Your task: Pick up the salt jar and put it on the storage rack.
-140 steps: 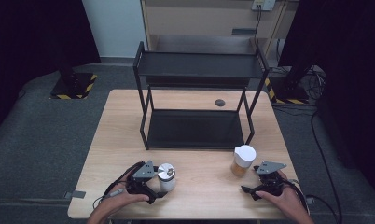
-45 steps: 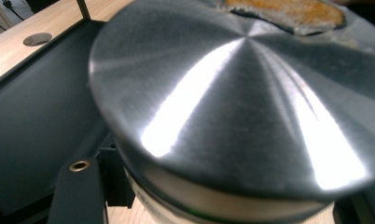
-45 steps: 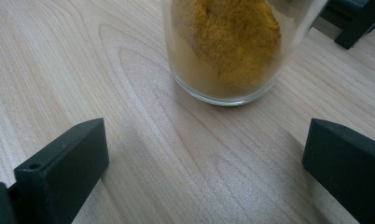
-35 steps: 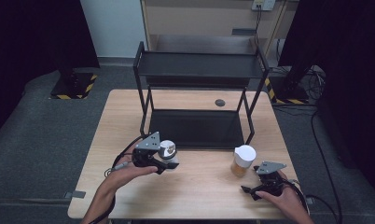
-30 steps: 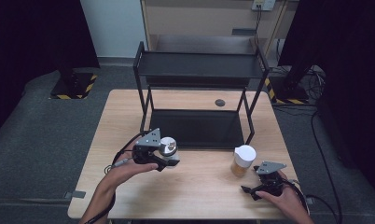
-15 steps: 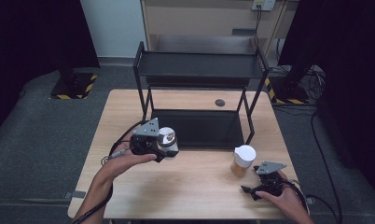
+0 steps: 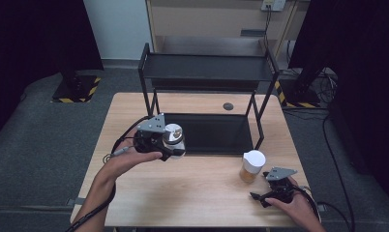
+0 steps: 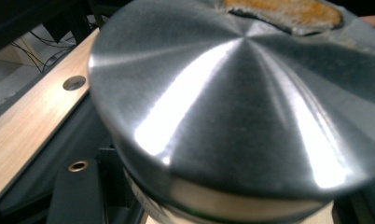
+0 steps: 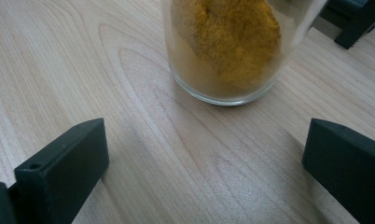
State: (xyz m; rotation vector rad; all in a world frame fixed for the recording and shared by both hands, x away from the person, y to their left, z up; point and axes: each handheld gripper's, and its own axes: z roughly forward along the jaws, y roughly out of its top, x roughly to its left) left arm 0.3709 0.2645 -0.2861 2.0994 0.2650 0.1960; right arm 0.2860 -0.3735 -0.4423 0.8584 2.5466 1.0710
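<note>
My left gripper (image 7: 175, 146) is shut on a jar with a shiny silver lid (image 7: 173, 135) and holds it in the air, just in front of the left part of the black rack's lower shelf (image 7: 216, 133). The left gripper view looks down on the silver lid (image 8: 232, 116) from very close, with the shelf beneath it. My right gripper (image 7: 260, 191) rests on the table at the front right, jaws open and nothing between them. Just beyond the right gripper (image 9: 206, 163) stands a glass jar of yellow-orange powder (image 9: 227, 46), which has a white lid (image 7: 254, 158).
A black two-tier rack (image 7: 207, 72) stands at the back middle of the wooden table (image 7: 192, 193). A round hole (image 7: 228, 106) sits in the tabletop under the rack's upper shelf. A cable trails from the left gripper along the forearm.
The left hand has lifted the silver-lidded jar from the front left of the table and carried it up and toward the rack. The right gripper and the powder jar have stayed put.
</note>
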